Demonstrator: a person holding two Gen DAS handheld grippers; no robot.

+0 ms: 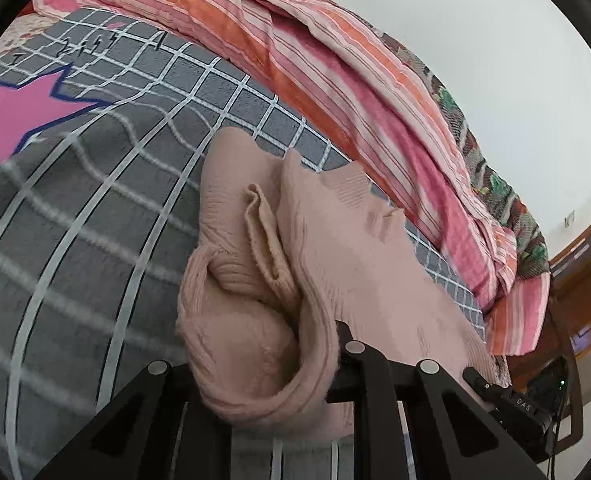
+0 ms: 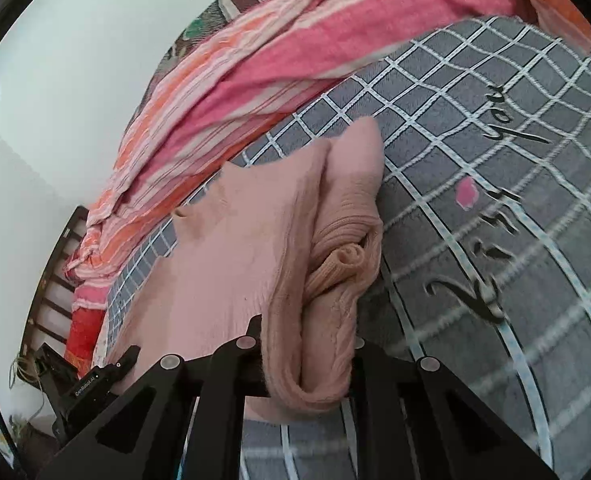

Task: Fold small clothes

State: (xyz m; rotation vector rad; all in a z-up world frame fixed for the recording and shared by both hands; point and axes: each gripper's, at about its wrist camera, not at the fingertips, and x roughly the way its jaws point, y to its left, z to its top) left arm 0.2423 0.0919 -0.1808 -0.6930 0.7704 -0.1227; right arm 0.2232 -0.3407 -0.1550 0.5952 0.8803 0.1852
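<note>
A pale pink knit garment [image 1: 335,248] lies bunched and partly folded on a grey bed cover with a white grid [image 1: 95,240]. My left gripper [image 1: 295,364] is shut on a thick gathered edge of it; one black finger [image 1: 341,334] shows, while cloth hides the other. In the right wrist view the same pink garment [image 2: 231,240] spreads to the left, and my right gripper [image 2: 307,360] is shut on its rolled, layered edge. The fabric bulges out between both pairs of jaws. The two grippers hold the same side of the garment, close together.
A crumpled pink and orange striped quilt [image 1: 315,60] runs along the far side of the bed, against a white wall. The cover has a pink star [image 1: 11,120] and black lettering [image 2: 475,292]. Beyond the bed's end stands wooden furniture [image 1: 575,288].
</note>
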